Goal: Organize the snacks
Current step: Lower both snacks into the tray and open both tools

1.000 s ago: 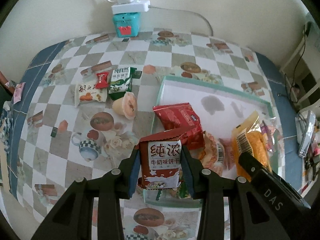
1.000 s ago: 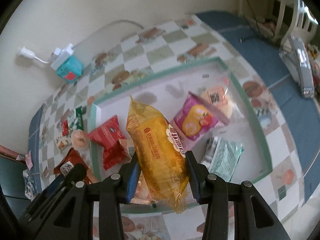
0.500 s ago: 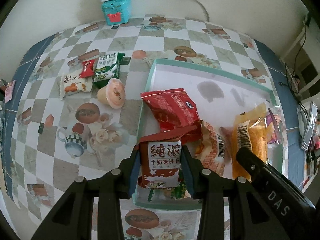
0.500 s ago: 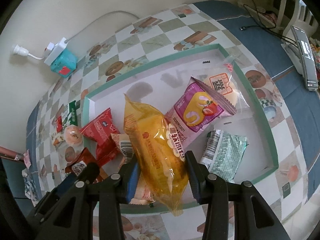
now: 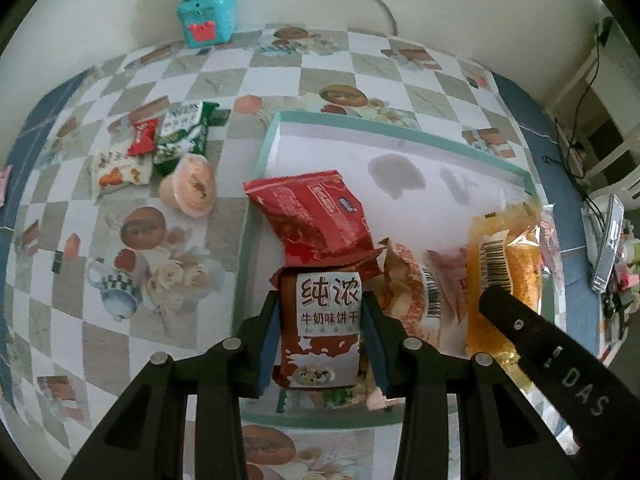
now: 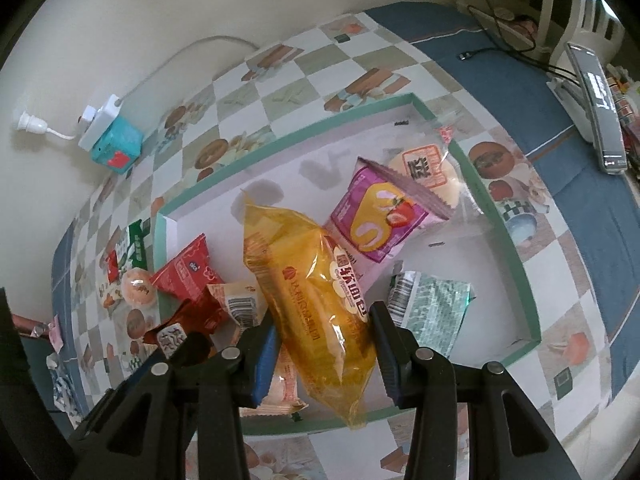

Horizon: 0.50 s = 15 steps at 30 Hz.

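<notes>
The left gripper [image 5: 320, 344] is pinching a brown milk-biscuit packet [image 5: 322, 332] across its width, both blue pads pressed flat against the packet's sides, and holds it upright just above the near edge of the tray [image 5: 256, 184]. The packet is a small, squarish pouch with a white label panel, red characters and a milk-splash print; it looks light and fairly stiff from the biscuits inside, so a firm squeeze could crack them, and the mid-body grip it has now seems the sensible place to hold. The right gripper [image 6: 324, 348] is clamped on a yellow bread bag [image 6: 316, 300], a long, glossy, see-through wrapper with a soft loaf inside, hanging lengthwise between the pads with its far end pointing away from the gripper over the tray. That one is likely soft and squashy, and the slick film may slide, so holding across the filled middle rather than the empty sealed ends is the safer choice. Ahead of the right gripper lie a pink cake packet [image 6: 384, 220] and, off to its right, a green foil packet [image 6: 432, 308]. Beyond the left gripper, a red packet [image 5: 316, 212] lies in the tray; further left on the surface, a jelly cup [image 5: 190, 186] and small packets wait outside it.
</notes>
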{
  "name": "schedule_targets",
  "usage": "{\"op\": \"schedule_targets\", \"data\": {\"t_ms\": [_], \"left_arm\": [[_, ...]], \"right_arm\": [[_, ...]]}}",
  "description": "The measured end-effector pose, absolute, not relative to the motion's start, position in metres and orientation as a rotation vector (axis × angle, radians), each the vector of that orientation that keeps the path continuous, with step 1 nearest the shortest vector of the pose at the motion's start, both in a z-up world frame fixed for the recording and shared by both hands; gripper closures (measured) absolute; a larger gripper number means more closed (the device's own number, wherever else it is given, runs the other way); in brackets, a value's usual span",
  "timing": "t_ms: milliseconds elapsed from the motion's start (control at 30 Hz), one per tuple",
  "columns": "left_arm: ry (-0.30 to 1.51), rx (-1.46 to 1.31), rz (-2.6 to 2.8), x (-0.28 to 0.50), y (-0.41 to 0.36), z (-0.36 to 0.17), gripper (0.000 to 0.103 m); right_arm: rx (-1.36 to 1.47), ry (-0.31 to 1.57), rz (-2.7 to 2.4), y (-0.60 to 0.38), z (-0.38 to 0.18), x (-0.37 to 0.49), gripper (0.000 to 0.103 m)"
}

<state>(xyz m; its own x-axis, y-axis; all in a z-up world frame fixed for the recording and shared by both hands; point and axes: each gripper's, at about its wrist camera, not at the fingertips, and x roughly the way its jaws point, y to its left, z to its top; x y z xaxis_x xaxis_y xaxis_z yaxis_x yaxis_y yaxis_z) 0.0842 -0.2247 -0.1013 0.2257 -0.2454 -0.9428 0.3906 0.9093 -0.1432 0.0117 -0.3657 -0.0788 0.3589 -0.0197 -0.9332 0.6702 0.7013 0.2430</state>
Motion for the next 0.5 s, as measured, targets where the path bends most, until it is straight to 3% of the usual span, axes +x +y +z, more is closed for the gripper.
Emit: {"op": "schedule_targets", "data": {"t_ms": [367, 433, 500], "left_arm": [[1.302, 0.123, -0.438, 0.086, -0.2257, -0.1099, 0.062], [1.304, 0.115, -0.43, 0.0877, -0.2233, -0.108, 0.062], [1.301, 0.105, -0.426, 0.0889, -0.2195, -0.1049, 0.053]], "right_arm": [[0.688, 1.135, -0.494, -0.3678, -0.0799, 0.0125, 0.055], [0.683, 1.142, -0.505, -0.3686, -0.0805, 0.0122, 0.048], [0.682, 1.145, -0.512, -0.3699, -0.0806, 0.0117, 0.042]]}}
